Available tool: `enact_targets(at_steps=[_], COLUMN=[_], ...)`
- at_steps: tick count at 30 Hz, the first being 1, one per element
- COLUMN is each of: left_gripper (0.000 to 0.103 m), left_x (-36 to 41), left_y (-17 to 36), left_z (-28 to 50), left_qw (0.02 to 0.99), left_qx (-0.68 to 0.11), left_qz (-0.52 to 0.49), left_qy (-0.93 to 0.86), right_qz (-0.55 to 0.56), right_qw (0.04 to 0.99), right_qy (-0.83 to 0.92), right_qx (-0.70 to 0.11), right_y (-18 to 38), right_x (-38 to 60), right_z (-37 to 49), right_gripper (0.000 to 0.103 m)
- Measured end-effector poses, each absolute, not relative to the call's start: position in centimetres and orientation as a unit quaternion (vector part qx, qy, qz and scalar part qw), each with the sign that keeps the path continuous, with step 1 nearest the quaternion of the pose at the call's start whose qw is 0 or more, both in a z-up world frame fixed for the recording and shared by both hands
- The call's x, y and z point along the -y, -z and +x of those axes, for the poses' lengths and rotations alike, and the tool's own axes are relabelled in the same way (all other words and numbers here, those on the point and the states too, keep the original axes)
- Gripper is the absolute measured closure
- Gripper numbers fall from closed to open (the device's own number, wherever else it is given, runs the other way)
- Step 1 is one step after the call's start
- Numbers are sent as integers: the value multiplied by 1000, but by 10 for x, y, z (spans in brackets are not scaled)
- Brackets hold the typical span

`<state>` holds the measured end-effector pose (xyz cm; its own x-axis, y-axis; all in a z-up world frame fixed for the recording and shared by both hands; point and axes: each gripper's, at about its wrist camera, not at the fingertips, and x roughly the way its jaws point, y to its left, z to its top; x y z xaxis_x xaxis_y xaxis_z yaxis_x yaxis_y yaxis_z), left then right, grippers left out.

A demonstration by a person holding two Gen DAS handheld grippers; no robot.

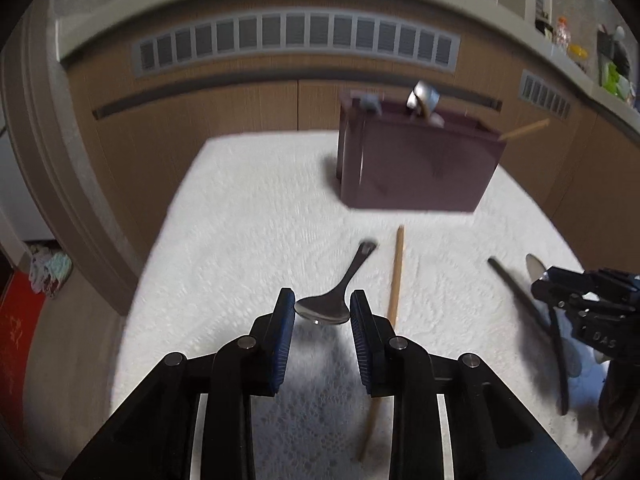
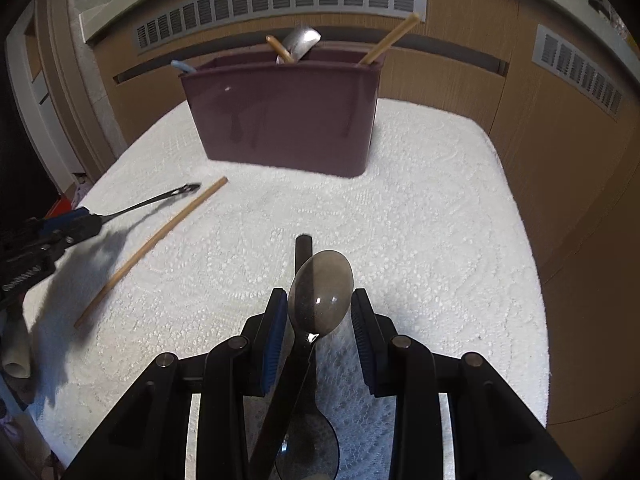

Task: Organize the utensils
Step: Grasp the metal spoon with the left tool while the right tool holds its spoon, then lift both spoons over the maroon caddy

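Observation:
A maroon utensil holder [image 1: 416,164] [image 2: 284,116] stands at the back of the white cloth and holds a metal spoon [image 2: 302,42], a wooden chopstick [image 2: 390,40] and a blue-handled piece [image 2: 182,66]. My left gripper [image 1: 322,308] is open, its fingers on either side of the bowl of a metal spoon [image 1: 326,306] lying on the cloth. My right gripper [image 2: 320,308] is open around the bowl of another spoon [image 2: 322,294], which lies over a black utensil [image 2: 303,246]. A loose wooden chopstick [image 1: 396,280] [image 2: 156,244] lies between the two grippers.
The table has a white textured cloth [image 2: 420,220] with edges close on the left and right. Wooden cabinets with grey vents [image 1: 296,38] stand right behind the table. The right gripper's body [image 1: 588,308] shows in the left wrist view.

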<state>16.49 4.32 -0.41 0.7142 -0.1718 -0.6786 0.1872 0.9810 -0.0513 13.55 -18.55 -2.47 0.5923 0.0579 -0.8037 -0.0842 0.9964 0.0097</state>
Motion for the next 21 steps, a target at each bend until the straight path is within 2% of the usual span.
enact_targets(at_steps=[6,21], left_gripper=[74,74], left_x=[-42,-32], left_y=[-28,-55], left_z=[156,143], left_qw=[940,945], left_qx=[-325,-300], left_qz=[9,1], left_qy=[106,130], right_qz=[0,9], right_qw=[908,925], right_qy=[-52,-66], right_qx=[-416,-375], right_y=[2,-34], right_x=[189,188], right_z=[130,123], right_gripper=[73,73])
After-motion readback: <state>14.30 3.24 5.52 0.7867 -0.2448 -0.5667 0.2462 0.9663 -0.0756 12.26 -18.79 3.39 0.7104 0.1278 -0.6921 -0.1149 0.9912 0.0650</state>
